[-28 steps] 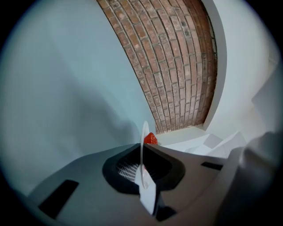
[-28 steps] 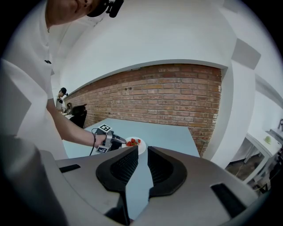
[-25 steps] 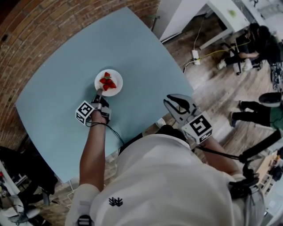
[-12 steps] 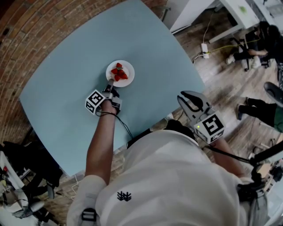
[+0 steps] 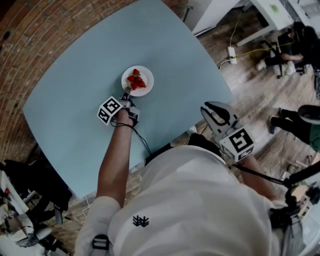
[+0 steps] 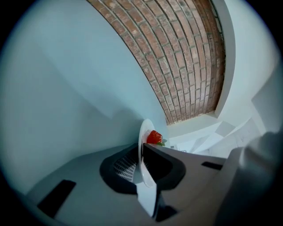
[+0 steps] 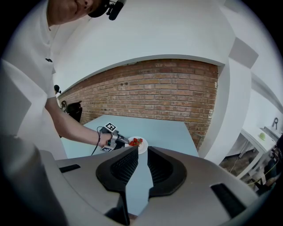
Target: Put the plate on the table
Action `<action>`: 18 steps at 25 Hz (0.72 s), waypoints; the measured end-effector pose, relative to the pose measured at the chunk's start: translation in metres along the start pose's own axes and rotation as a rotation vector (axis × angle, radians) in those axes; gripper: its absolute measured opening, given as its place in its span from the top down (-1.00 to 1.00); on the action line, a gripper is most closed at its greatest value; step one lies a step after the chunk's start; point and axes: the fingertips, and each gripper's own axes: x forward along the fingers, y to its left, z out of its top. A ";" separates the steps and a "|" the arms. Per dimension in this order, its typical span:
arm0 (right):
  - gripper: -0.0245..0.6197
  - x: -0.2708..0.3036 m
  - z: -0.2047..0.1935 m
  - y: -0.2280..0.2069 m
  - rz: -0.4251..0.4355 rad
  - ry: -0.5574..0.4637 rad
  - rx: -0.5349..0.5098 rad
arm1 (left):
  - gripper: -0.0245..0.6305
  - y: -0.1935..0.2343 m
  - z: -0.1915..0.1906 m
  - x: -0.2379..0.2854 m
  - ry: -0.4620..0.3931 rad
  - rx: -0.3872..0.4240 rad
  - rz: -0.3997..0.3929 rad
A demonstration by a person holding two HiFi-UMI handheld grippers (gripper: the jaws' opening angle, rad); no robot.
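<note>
A small white plate (image 5: 144,89) with red strawberries (image 5: 135,80) is at the middle of the pale blue table (image 5: 75,100). My left gripper (image 5: 126,94) is shut on the plate's near rim. In the left gripper view the plate (image 6: 143,152) shows edge-on between the jaws, with a strawberry (image 6: 154,137) above them. Whether the plate rests on the tabletop or hangs just over it cannot be told. My right gripper (image 5: 214,114) hangs off the table's right edge near my body, slightly open and holding nothing. Its view looks across at the plate (image 7: 142,146) and the left gripper (image 7: 124,140).
A brick wall (image 5: 20,30) runs along the table's far and left sides. To the right lies wooden floor (image 5: 250,75) with a cable, a white desk (image 5: 270,12) and seated people (image 5: 295,45). Dark equipment (image 5: 30,190) stands at the lower left.
The left gripper keeps its hold on the plate's rim and has barely shifted over the table. The head view has swung a little. The right gripper stays where it was.
</note>
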 end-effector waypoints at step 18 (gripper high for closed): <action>0.75 -0.023 -0.009 -0.008 -0.023 -0.017 0.023 | 0.69 0.005 0.004 0.002 0.053 0.455 0.322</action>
